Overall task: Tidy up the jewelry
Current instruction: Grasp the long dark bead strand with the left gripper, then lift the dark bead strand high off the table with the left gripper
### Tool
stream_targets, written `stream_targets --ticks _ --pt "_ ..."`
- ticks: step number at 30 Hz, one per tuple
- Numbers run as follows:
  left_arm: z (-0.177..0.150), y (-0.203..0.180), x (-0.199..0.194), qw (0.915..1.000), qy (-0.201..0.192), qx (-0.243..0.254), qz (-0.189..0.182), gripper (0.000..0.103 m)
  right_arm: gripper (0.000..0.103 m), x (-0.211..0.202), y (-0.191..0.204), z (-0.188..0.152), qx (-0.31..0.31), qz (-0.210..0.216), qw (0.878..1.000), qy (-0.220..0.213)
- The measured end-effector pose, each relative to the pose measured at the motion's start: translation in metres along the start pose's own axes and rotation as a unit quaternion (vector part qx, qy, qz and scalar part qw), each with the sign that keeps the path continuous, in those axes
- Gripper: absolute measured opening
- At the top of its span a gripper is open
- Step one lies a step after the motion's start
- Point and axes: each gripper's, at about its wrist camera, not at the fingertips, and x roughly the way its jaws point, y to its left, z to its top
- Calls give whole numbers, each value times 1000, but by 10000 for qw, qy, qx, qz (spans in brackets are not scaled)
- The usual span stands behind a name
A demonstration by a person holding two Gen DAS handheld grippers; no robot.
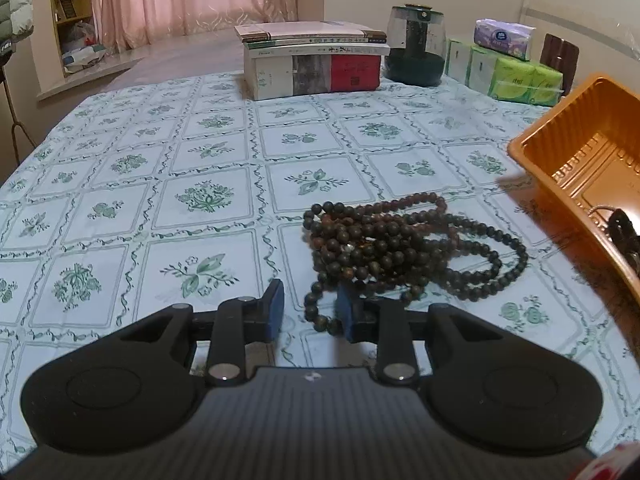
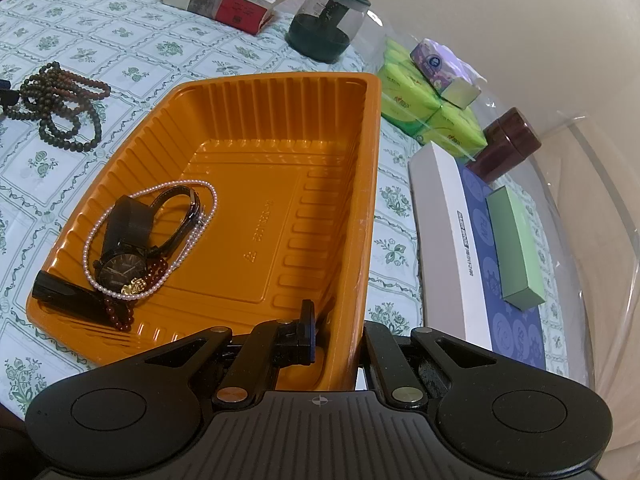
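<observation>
A pile of dark wooden bead strands [image 1: 400, 248] lies on the flowered tablecloth. My left gripper [image 1: 311, 312] is open just at its near edge. One loop of beads lies between the blue pads [image 1: 276, 312], close to the right one, and nothing is pinched. The same beads [image 2: 60, 108] show at the left of the right wrist view. My right gripper [image 2: 340, 340] is shut on the near wall of the orange tray [image 2: 260, 168], one finger inside and one outside. In the tray lie a black watch [image 2: 120, 268], a pearl necklace [image 2: 168, 190] and a dark red bead bracelet [image 2: 120, 316]. The tray's corner [image 1: 560, 152] sits right of the beads.
At the far side of the table stand a stack of books [image 1: 312, 60], a glass jar with a green base [image 1: 416, 48] and tissue packs [image 1: 516, 76]. Right of the tray are a brown jar [image 2: 504, 148], a white and blue box [image 2: 460, 248] and a green box [image 2: 516, 248].
</observation>
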Motion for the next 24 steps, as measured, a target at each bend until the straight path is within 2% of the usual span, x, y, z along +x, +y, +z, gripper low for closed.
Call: stream_targets --ticks 2,5,7,11,16,24 --pt "2 0 6 9999 137 97 -1 23 5 0 0 0 2 1 10000 0" --pt "3 -1 9 9993 144 332 -23 20 5 0 0 0 4 3 10000 -2" --pt "5 -3 9 9987 210 441 -109 7 5 0 0 0 4 1 10000 -3" --pt "7 -8 -2 9961 257 840 -110 6 5 0 -1 -1 8 7 10000 -3" --pt "26 -6 -43 9932 -155 1148 -137 6 5 1 -2 -1 4 -6 10000 -10" --pt "90 -3 -121 9831 -994 1508 -308 6 5 0 -1 -1 -24 -10 10000 -20"
